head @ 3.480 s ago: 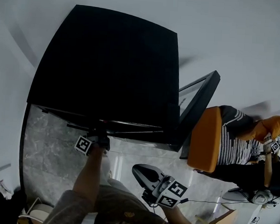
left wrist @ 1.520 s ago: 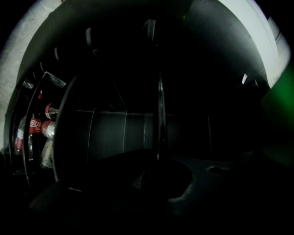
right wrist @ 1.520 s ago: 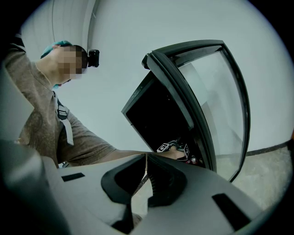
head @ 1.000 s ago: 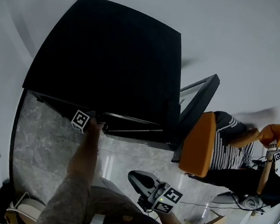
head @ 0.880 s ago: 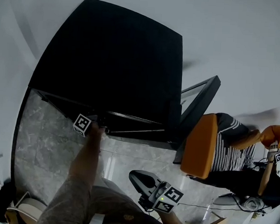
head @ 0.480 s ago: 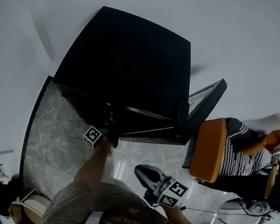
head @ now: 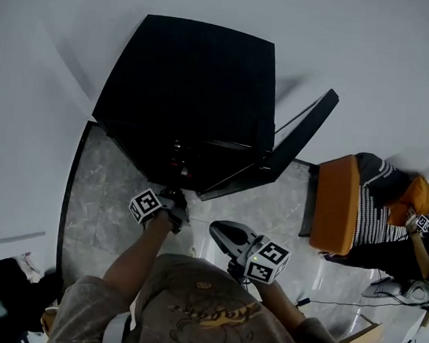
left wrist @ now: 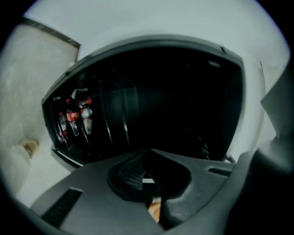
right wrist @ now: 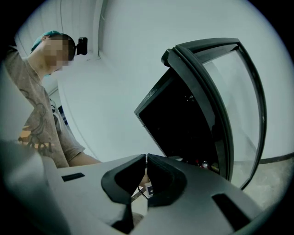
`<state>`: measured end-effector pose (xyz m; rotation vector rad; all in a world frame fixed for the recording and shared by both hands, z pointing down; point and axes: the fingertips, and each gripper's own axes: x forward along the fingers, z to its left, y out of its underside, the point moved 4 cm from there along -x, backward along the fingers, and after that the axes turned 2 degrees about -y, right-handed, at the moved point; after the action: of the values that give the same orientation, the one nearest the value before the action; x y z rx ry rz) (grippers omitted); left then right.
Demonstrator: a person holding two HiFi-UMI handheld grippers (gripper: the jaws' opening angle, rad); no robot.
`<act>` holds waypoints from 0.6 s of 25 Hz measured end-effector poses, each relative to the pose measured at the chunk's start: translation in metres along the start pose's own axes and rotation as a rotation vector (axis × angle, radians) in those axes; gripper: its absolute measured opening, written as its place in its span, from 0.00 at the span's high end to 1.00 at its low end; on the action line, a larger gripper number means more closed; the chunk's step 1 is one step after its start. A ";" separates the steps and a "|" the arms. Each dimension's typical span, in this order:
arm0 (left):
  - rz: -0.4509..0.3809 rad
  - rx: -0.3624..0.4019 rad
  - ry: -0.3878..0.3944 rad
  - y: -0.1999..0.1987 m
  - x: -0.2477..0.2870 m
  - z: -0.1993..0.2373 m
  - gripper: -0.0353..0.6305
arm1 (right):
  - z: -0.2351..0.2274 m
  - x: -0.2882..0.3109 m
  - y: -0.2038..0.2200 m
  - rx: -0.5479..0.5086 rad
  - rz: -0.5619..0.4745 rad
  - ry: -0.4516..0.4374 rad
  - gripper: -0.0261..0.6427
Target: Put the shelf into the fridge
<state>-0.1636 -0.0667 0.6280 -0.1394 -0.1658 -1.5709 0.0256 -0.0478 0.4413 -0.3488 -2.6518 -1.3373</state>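
Grey left gripper (left wrist: 147, 158), its jaws just closed with nothing between them, and grey right gripper (right wrist: 146, 160), jaws likewise together and empty, both short of the open black fridge (head: 199, 78), inside which the thin, dark, pale-edged shelf (head: 224, 143) lies level, well apart from both.

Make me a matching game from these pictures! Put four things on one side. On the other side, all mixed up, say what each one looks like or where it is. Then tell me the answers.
Things:
1. fridge door
2. bottles
3. chair
4. right gripper

What fits:
A. orange
B. jaws together, holding nothing
C. swung open
D. standing inside the fridge

Right pairs: 1-C, 2-D, 3-A, 4-B.
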 end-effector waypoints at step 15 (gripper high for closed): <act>0.402 0.428 0.316 0.079 -0.098 -0.195 0.94 | 0.039 -0.030 -0.015 -0.103 -0.074 -0.111 0.92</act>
<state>-0.0807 -0.0080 0.4194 0.3892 -0.2071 -1.1099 0.0493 -0.0295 0.3997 -0.3512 -2.7166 -1.5231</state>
